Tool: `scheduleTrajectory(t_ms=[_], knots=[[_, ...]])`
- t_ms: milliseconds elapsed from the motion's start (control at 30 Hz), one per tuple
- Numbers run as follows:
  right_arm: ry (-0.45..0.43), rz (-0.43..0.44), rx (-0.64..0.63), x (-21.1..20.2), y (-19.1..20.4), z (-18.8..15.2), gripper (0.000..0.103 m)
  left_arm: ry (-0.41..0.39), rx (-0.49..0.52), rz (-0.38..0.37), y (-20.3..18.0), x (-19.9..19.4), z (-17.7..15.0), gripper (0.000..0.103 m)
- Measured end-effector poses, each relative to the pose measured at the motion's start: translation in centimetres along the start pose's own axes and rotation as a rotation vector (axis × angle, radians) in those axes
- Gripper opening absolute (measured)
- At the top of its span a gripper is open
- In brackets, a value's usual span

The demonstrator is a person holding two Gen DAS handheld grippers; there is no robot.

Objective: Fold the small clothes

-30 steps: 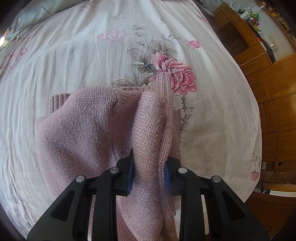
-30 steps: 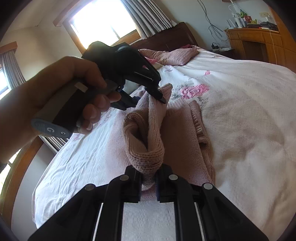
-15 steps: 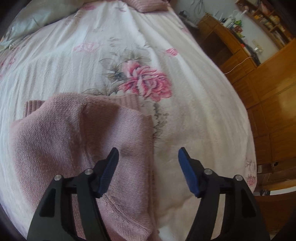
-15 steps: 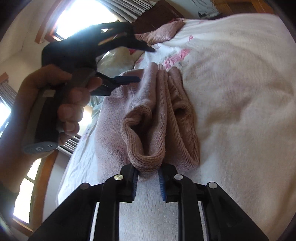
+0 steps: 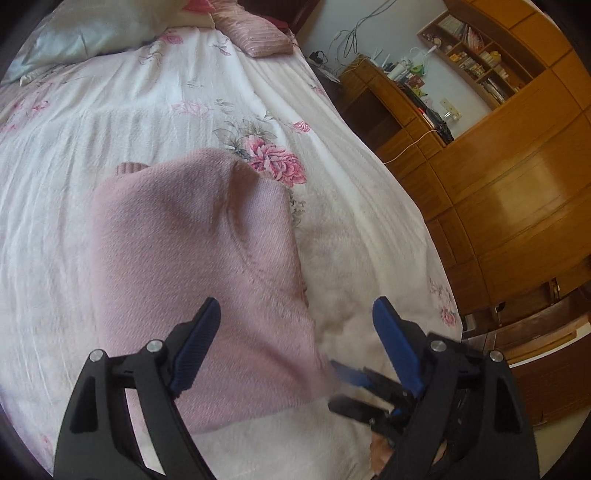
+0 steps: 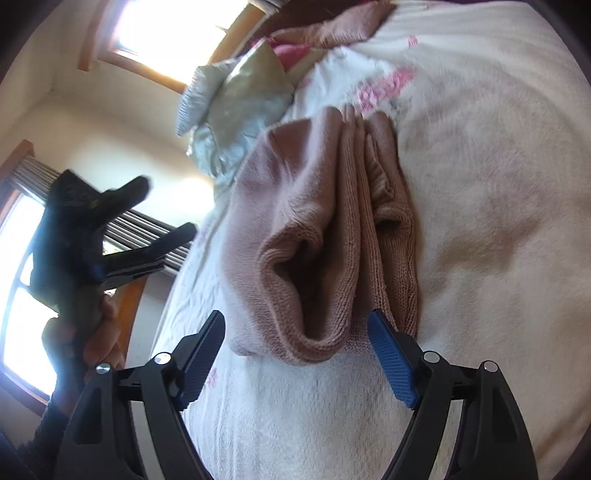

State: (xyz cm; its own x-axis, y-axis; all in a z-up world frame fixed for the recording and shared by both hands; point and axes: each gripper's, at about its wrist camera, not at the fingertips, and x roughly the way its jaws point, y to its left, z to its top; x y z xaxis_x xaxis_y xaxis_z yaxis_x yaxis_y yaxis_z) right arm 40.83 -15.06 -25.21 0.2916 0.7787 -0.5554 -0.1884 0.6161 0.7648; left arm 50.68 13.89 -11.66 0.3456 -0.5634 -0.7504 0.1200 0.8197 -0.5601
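A pink knitted sweater (image 5: 199, 258) lies folded on the floral bedspread (image 5: 110, 122). My left gripper (image 5: 295, 350) hovers open above its near edge, nothing between the blue pads. In the right wrist view the same sweater (image 6: 317, 236) shows its stacked folds and a rounded open fold facing me. My right gripper (image 6: 297, 362) is open just in front of that fold, not touching it. The left gripper (image 6: 147, 221), held by a hand (image 6: 96, 332), shows at the left of that view, lifted off the bed. The right gripper's fingertips (image 5: 351, 376) peek in at the sweater's near corner.
Pillows (image 5: 92, 33) and a pink cushion (image 5: 251, 33) lie at the head of the bed. A wooden wardrobe and shelves (image 5: 509, 184) stand along the right side. A window with curtains (image 6: 22, 258) is to the left.
Both grippers let go of the sweater: the left opened first and drew back, then the right opened. The folded sweater now rests flat on the bed.
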Motion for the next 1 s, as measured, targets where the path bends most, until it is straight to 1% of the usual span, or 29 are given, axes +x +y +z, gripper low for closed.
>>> scheduleTrajectory(t_ms=[33,67,100,133,200,267,300,367,433,467,533,600,633,700,767,833,867,900,933,1000], knots=[[0.024,0.02,0.016,0.7,0.0,0.5,0.076,0.002,-0.006,-0.005,0.4,-0.3,-0.2,0.084],[0.053,0.039,0.045,1.5,-0.3,1.0,0.071,0.005,-0.02,-0.019,1.0,-0.7,-0.5,0.086],[0.087,0.048,0.089,2.2,-0.8,1.4,0.05,0.016,-0.039,-0.044,1.5,-0.7,-0.6,0.086],[0.102,0.063,0.129,2.6,-1.5,1.7,0.023,0.031,-0.063,-0.076,2.0,-0.5,-0.7,0.086],[0.088,0.062,0.169,2.5,-2.6,2.1,0.014,0.053,-0.088,-0.117,2.8,0.1,-0.7,0.086],[0.077,0.097,0.195,1.7,-3.5,1.9,0.013,0.063,-0.094,-0.146,3.2,0.6,-1.0,0.086],[0.07,0.099,0.196,1.2,-3.9,1.6,0.013,0.076,-0.104,-0.173,3.6,1.1,-1.1,0.086],[0.054,0.067,0.198,0.6,-5.0,1.0,0.013,0.108,-0.111,-0.218,4.0,2.3,-1.6,0.085],[0.062,0.047,0.185,0.9,-5.8,0.6,0.015,0.141,-0.117,-0.243,4.5,4.0,-2.2,0.085],[0.057,0.057,0.158,0.7,-5.7,0.5,0.02,0.155,-0.133,-0.246,5.0,5.0,-2.5,0.085],[0.035,0.078,0.096,-0.6,-4.4,1.2,0.031,0.157,-0.162,-0.261,6.1,6.2,-2.9,0.085],[-0.021,0.074,0.056,-2.6,-3.0,2.4,0.036,0.149,-0.168,-0.299,6.6,6.5,-3.2,0.085],[-0.03,0.074,0.047,-3.1,-2.4,3.2,0.04,0.145,-0.165,-0.318,6.7,6.5,-3.3,0.085],[0.0,0.069,0.018,-2.5,-1.1,4.8,0.041,0.138,-0.165,-0.344,6.9,6.5,-3.6,0.085],[0.065,0.057,0.004,-0.2,0.0,6.0,0.043,0.134,-0.176,-0.365,7.1,6.5,-3.9,0.085],[0.13,-0.024,0.014,2.6,0.2,6.4,0.045,0.124,-0.179,-0.385,7.1,6.1,-4.3,0.085],[0.157,-0.031,0.013,3.8,0.3,6.5,0.043,0.116,-0.179,-0.394,7.1,5.8,-4.4,0.085],[0.168,-0.015,0.011,4.6,0.3,6.6,0.023,0.11,-0.181,-0.407,7.0,5.5,-4.5,0.085],[0.145,-0.007,0.013,4.6,0.1,6.7,0.012,0.102,-0.181,-0.424,7.0,5.2,-4.6,0.085],[0.092,0.018,0.051,3.6,-1.2,6.8,0.011,0.088,-0.179,-0.471,6.9,4.6,-4.8,0.085]])
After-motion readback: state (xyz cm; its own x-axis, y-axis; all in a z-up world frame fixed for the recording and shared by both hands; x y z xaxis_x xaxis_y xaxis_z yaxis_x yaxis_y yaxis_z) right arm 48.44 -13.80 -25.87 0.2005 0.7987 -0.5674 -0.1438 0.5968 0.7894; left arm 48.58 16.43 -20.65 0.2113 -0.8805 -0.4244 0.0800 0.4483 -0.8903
